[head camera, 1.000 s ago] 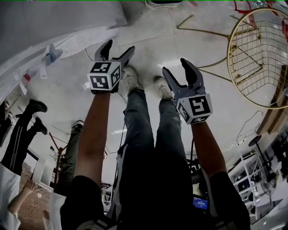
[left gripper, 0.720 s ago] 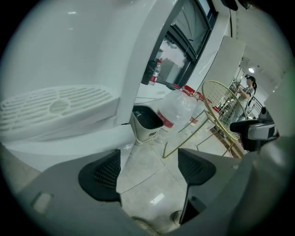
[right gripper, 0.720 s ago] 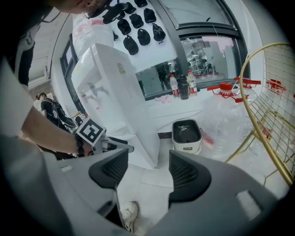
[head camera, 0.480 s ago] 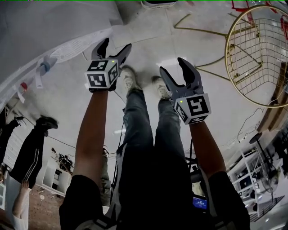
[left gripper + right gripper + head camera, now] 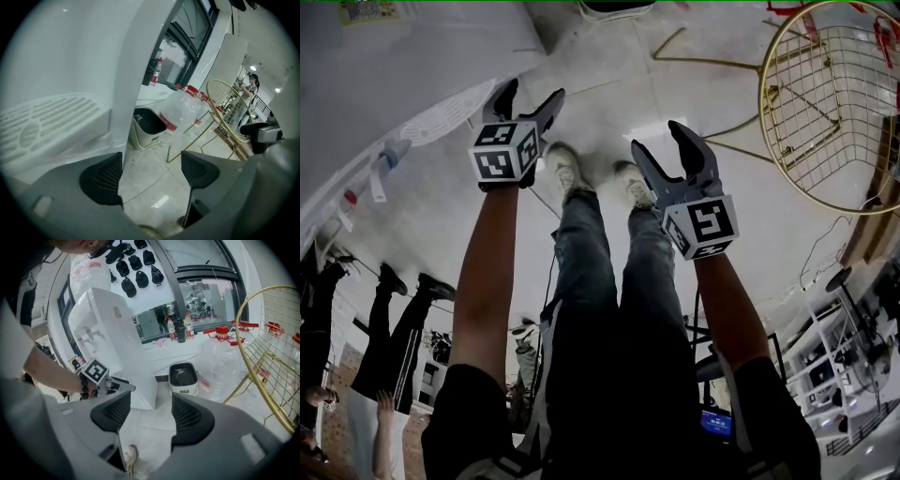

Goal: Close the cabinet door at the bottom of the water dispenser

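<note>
Head view: shows L gripper (image 5: 528, 97) held out ahead, close to the white water dispenser (image 5: 403, 56) at upper left, just past its ribbed drip tray (image 5: 445, 111). Jaws spread wide, nothing btwn. Shows R gripper (image 5: 662, 142) well apart to the right, over bare floor (image 5: 722, 103), near the person's shoes (image 5: 569, 164). Jaws part-open at a mid gap, empty. Puts gold wire chair (image 5: 825, 103) far right, out of the way. Can't pick the cabinet door out from the white body here.

Left gripper view: looks along wide-spread jaws at floor only; grips nothing. Has a tall white panel edge (image 5: 124, 93) just beside the left-hand pad (image 5: 103, 178), w/ drip tray further left. Can't tell whether that edge is the door or the dispenser's side. Shows white bin (image 5: 147, 126) and water jug (image 5: 185, 110) beyond, apart from the jaws.

Right gripper view: looks btwn half-open, empty jaws at floor and one shoe. Places L gripper low by the dispenser's near corner, below tap level, bin behind.

Reads as the approach step, door not yet pushed; door prob. low on the dispenser front, under the tray. Next move calls for L gripper's jaw tip or outer face set on the door's free edge, then a steady push toward the body till flush; no grasp req'd. Needs care not to catch a jaw in the gap or shove the dispenser. Best to hold R gripper clear.
</note>
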Tool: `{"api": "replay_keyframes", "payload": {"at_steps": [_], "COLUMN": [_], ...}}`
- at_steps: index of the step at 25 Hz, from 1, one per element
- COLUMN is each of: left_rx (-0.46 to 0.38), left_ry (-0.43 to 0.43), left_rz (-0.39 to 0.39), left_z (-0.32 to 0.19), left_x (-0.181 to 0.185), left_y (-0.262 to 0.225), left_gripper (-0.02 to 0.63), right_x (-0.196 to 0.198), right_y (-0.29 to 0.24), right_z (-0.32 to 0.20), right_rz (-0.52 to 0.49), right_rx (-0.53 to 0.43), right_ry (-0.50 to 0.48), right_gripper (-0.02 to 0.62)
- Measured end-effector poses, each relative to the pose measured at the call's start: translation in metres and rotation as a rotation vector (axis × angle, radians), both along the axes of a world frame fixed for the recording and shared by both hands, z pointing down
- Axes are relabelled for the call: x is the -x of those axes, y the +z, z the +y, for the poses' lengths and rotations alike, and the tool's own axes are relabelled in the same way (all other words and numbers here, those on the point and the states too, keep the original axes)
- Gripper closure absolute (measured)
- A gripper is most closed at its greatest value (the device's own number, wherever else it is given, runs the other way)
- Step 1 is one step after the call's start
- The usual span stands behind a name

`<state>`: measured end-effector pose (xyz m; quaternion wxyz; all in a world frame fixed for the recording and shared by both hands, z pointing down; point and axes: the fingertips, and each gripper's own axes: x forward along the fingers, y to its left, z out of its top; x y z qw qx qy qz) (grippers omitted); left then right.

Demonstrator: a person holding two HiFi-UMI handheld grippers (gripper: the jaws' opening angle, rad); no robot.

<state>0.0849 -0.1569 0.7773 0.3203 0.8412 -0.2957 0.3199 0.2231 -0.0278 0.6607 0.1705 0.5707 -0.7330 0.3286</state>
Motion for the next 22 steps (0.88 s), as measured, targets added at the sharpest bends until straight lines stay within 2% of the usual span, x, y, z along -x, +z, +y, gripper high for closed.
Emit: {"api": "replay_keyframes", "payload": {"at_steps": [7,12,16,22], "left_rx": [-0.005,-0.037,-0.086,-0.176], "left_ry": [0.008,-0.013,-0.047,-0.112], "left_rz": [0.013,0.042,0.066,0.099], "left_z": [0.004,0.013,0.026,0.055], "left_x": [-0.005,-0.002,0.002,0.015], "left_y": [-0.011,-0.048,-0.108,-0.238], "left_gripper": [0.202,0.198,0.193,0.170], "right_x": [-0.001,0.002,0.003,0.003], "right_y": [-0.007,-0.033,-0.079,-0.187], "right_z": [0.004,0.002,0.004,0.009], "right_rz": [0.003,0.016,0.013,0.020], "right_rx": [-0.005,-0.038,-0.077,-0.161], "right_ry": [0.006,-0.033,-0.069,-0.152], "right_gripper": [0.324,0.324,0.324,0.324]}}
